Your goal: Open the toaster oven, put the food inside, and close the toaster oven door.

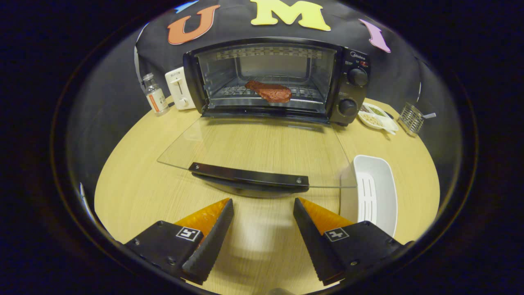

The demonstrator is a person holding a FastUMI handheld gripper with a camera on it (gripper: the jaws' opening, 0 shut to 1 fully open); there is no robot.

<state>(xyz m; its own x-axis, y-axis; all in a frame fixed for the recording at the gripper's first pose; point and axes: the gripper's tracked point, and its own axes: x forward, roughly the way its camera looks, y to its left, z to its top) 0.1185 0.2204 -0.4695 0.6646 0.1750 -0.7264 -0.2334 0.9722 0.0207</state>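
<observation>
1. Pale wood-grain surface (135,188) set before a black cloth wall.
2. Small clear glass bottle with an orange label (156,95), upright at the far left of the surface.
3. White pop-up toaster (179,88), just beside the bottle and against the oven's left side.
4. Black toaster oven (352,82), centre rear; its glass door with a black handle (249,177) lies folded down flat toward the tongs.
5. Reddish-brown piece of meat (270,91), resting on the wire rack inside the oven cavity.
6. Tongs (263,209), fingers spread apart and holding nothing, just short of the door handle.
7. White rectangular plastic tray (374,192), beside the door's right edge.
8. White divided dish of seasonings (376,117), right of the oven.
9. Wire mesh holder (410,118), far right.
</observation>
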